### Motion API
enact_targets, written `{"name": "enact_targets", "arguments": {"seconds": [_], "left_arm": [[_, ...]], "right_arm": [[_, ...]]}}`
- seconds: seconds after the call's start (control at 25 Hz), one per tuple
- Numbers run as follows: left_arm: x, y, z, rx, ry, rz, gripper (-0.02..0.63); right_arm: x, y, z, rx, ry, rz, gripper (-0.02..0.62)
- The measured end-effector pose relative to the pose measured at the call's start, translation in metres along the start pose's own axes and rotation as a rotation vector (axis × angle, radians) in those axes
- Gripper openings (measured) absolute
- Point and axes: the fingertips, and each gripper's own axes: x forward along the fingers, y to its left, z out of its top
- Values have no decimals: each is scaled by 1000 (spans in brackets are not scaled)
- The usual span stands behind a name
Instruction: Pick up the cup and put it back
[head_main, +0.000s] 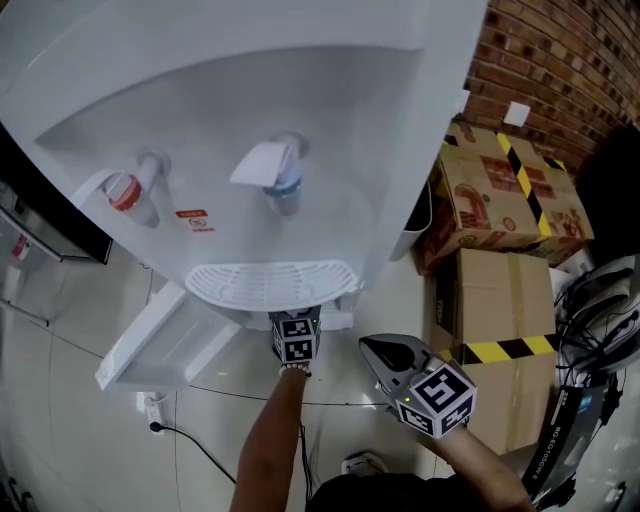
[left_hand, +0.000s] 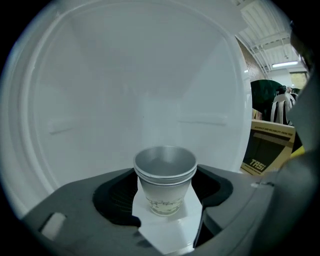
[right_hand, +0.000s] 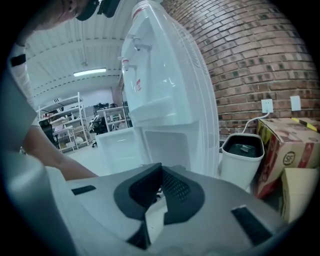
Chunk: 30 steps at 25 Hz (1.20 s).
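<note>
A white paper cup (left_hand: 165, 175) with a faint green print stands upright between the jaws of my left gripper (left_hand: 166, 196). Its sides meet the black pads (left_hand: 114, 199) on both sides, and a doubled rim shows at its top. Behind it is the white inner wall of the water dispenser (left_hand: 140, 90). In the head view the left gripper (head_main: 297, 322) reaches in under the dispenser's drip tray (head_main: 272, 282), which hides the cup. My right gripper (head_main: 374, 349) hangs to the right, away from the dispenser. Its jaws (right_hand: 160, 181) are shut with nothing between them.
Two taps, red (head_main: 128, 192) and blue (head_main: 282, 180), project above the drip tray. Cardboard boxes with yellow-black tape (head_main: 500, 300) stand at the right before a brick wall. A white bin (right_hand: 243, 155) sits beside the dispenser. A power strip (head_main: 152, 408) and cable lie on the floor.
</note>
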Motion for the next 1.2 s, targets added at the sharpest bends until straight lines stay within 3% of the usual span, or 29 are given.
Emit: {"name": "enact_targets", "arguments": {"seconds": [0.24, 0.36, 0.44, 0.6, 0.64, 0.68, 0.72, 0.76, 0.8, 0.84, 1.0, 1.2], "left_arm": [[1, -2, -15, 19, 50, -20, 384], [2, -6, -20, 2, 51, -49, 502], [-6, -7, -21, -24, 51, -60, 543], [-64, 5, -25, -139, 39, -48, 542], [-88, 7, -23, -183, 37, -63, 503], [-115, 6, -16, -227, 26, -85, 383], [-145, 4, -2, -259, 6, -103, 207], [-178, 3, 14, -267, -11, -109, 76], [-211, 4, 31, -260, -15, -108, 32], [-243, 6, 45, -256, -8, -104, 5], [-351, 7, 93, -336, 29, -94, 5], [-472, -31, 173, -301, 77, -87, 5]], "right_arm": [[0, 6, 8, -10, -17, 4, 11], [-2, 6, 8, -4, -19, -5, 11], [-1, 6, 7, -8, -11, -6, 11], [4, 18, 7, -9, -1, -17, 11], [7, 23, 6, -14, 1, -26, 11], [10, 27, 4, -29, 12, -37, 11], [12, 29, 1, -56, 32, -50, 11], [11, 31, -1, -85, 57, -63, 11], [6, 34, -1, -111, 79, -74, 11], [-2, 38, 1, -129, 96, -86, 11], [-62, 52, 24, -103, 155, -128, 11], [-162, 92, 86, -3, 181, -150, 12]]}}
